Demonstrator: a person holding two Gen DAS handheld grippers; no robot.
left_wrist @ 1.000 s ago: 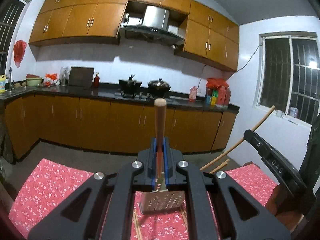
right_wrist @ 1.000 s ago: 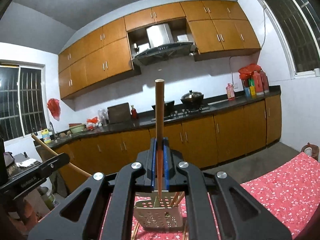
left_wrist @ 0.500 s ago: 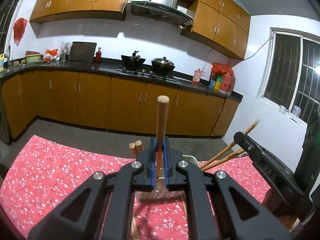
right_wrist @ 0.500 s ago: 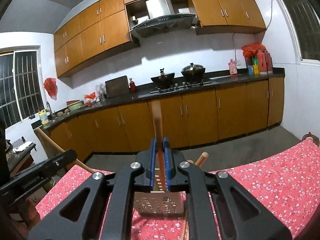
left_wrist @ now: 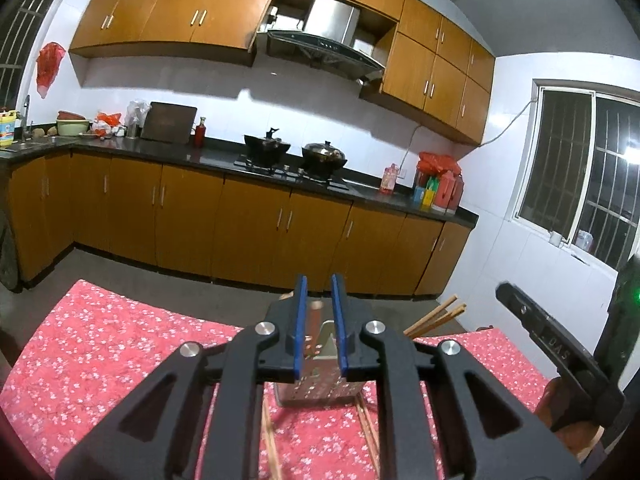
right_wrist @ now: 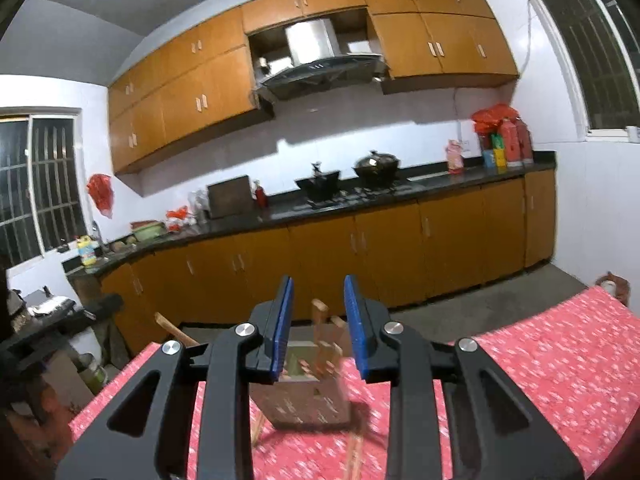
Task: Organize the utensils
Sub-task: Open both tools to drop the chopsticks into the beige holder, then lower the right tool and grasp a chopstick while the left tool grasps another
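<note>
Both grippers parted over the perforated metal utensil holder [left_wrist: 318, 390].

The left gripper [left_wrist: 319, 322] has just opened slightly; a wooden handle [left_wrist: 315, 330] stands loose between its blue pads. The right gripper [right_wrist: 318, 324] has just opened wider, gripping nothing, with blurred wooden utensils [right_wrist: 320, 344] in the holder directly ahead on the red floral tablecloth [right_wrist: 552, 356].

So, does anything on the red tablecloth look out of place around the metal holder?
Yes. Several chopsticks lie loose on the red tablecloth beside the perforated metal holder, not inside it. Others lean out over its rim.
</note>
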